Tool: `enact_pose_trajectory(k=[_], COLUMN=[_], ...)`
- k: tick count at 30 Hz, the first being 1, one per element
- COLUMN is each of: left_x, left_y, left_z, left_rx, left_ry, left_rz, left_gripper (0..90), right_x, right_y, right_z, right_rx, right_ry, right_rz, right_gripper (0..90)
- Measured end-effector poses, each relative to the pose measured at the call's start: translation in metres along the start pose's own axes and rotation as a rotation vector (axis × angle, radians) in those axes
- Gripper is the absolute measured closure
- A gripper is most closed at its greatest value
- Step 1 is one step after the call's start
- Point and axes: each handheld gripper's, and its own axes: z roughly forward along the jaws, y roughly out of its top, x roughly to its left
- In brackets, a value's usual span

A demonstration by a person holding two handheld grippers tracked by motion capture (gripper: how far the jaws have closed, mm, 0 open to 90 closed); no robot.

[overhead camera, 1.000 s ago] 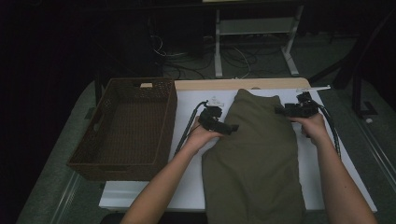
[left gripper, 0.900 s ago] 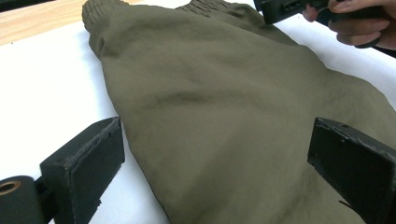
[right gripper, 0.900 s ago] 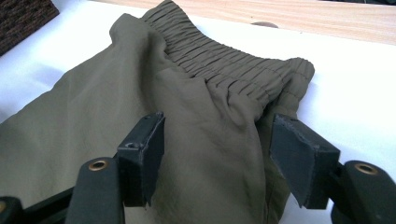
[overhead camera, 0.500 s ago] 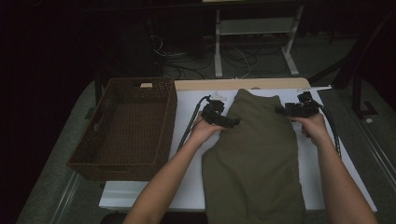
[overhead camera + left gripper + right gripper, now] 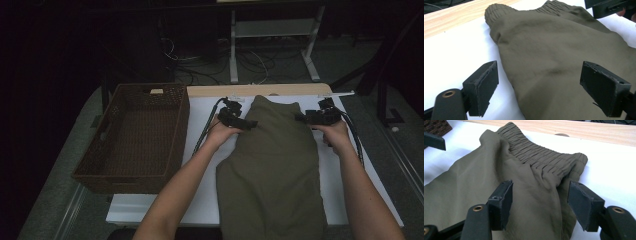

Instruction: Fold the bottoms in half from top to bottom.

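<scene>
Olive green trousers (image 5: pixel 272 165) lie lengthwise on the white table (image 5: pixel 205 130), their gathered elastic waistband (image 5: pixel 541 158) at the far end. My left gripper (image 5: pixel 245 122) is open at the garment's left edge near the waist; in the left gripper view the cloth (image 5: pixel 554 62) lies between and under its spread jaws. On the opposite side, the right gripper (image 5: pixel 302 118) stands open at the waistband's right corner, its jaws straddling the folded cloth edge (image 5: pixel 541 195) without closing on it.
A dark brown wicker basket (image 5: pixel 132 137) sits on the table's left side. A light wooden strip (image 5: pixel 260 90) runs along the far edge. Beyond the table are cables and a metal stand (image 5: pixel 272 30) on the dark floor.
My left gripper has shifted a little to the right, onto the trousers' left edge. The right gripper has barely moved.
</scene>
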Motion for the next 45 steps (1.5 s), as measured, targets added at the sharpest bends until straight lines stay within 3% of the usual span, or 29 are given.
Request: enact_pose_trajectory(k=[4,17,29,34,41,45], left_x=[0.006,0.015,0.023,0.026,0.03,0.031], left_y=[0.003,0.016,0.028,0.029,0.024,0.022], left_z=[0.004,0.025,0.046,0.056,0.062,0.065], left_rx=[-0.007,0.014,0.029,0.071,0.099,0.106], left_ry=[0.013,0.039,0.072,0.096,0.097,0.075], left_rz=[-0.002,-0.004,-0.055,-0.05,-0.061,-0.083], left_gripper=[17.3,21.4,28.4,34.7,39.6,44.5], right_x=[-0.001,-0.017,-0.023,-0.026,-0.026,-0.025], right_y=[0.003,-0.001,-0.001,-0.005,-0.005,-0.004], right_z=[-0.001,0.008,0.026,0.032,0.034,0.036], right_rx=[-0.014,0.018,0.08,0.104,0.104,0.107], right_ry=[-0.004,-0.054,-0.067,-0.067,-0.04,-0.027], right_rz=[0.003,0.037,0.033,0.044,0.038,0.029], right_gripper=[39.0,47.9,49.1,49.5,66.2,74.8])
